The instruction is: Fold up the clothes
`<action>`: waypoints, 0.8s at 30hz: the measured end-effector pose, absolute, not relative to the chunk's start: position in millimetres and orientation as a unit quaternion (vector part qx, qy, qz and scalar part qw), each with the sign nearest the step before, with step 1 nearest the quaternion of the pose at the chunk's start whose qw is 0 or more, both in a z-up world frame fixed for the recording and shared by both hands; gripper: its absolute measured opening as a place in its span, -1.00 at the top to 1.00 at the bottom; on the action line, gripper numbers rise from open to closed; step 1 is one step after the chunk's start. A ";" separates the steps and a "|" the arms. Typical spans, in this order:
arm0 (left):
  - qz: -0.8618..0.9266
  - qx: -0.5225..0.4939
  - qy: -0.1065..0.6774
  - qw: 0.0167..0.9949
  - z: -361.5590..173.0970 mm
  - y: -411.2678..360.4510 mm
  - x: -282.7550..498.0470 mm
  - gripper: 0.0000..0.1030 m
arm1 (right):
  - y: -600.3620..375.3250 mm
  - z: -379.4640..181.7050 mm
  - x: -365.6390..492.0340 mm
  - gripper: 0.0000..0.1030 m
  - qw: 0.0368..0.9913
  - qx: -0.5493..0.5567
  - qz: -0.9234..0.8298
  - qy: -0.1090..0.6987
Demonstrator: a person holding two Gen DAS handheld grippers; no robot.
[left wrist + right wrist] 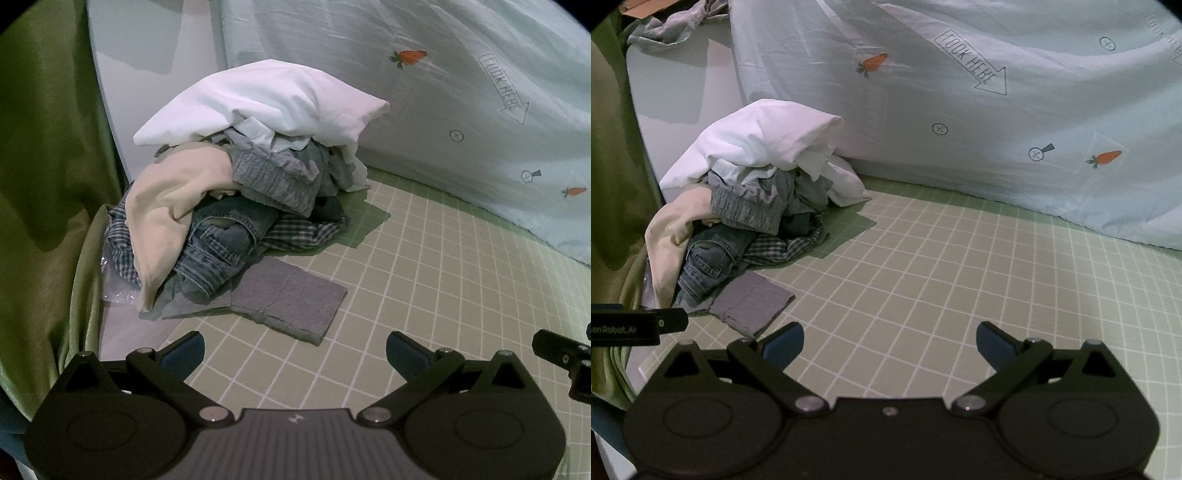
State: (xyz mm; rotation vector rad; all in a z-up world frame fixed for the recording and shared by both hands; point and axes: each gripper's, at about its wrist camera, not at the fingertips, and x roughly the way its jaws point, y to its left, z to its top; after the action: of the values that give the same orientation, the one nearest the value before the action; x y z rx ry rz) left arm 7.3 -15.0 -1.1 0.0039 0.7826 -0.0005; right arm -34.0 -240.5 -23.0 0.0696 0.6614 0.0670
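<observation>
Left wrist view: the left claw (294,352) hangs wide apart and empty above the green grid mat (424,295), its blue fingertips (184,350) clear of any cloth. Ahead and to the left sits the pile of clothes (236,206), heaped at the far left part of the mat. On top lies a white sheet-like piece (266,103), bulging like a pillow. Under it are a grey ribbed garment (273,177), a cream garment (173,214) draped down the left side, blue jeans (218,251) and a checked shirt (303,229) low at the right of the heap. A flat folded grey cloth (284,295) lies on the mat, its far end tucked under the pile, nearest to the claw. A green curtain (40,166) hangs at the left, touching the heap's edge. Behind the mat, a pale blue sheet (461,129) printed with carrots and a "LOOK HERE" arrow rises like a wall. A part of the right claw (565,358) shows at the right edge.

Right wrist view: the right claw (890,343) is likewise spread wide, holding nothing, over bare mat (942,277). The pile of clothes (753,206) lies well off to its left, and the folded grey cloth (753,302) is just ahead of its left finger. A black part of the left claw (639,325) juts in from the left edge.
</observation>
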 end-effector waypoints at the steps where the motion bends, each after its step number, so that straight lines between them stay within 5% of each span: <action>1: -0.001 0.002 0.382 0.924 -1.3 -15.1 7.7 -1.00 | -240.3 -23.2 -33.6 -0.96 0.945 0.033 0.033 0.325; 24: -0.006 0.006 0.388 0.922 -4.6 -18.0 17.7 -1.00 | -243.7 -23.7 -24.7 -0.95 0.943 0.035 0.027 0.331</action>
State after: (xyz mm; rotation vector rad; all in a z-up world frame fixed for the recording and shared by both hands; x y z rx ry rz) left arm 17.7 -18.0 -4.6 0.0124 0.7969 -0.0132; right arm -24.7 -243.7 -23.7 0.0704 0.6755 0.0552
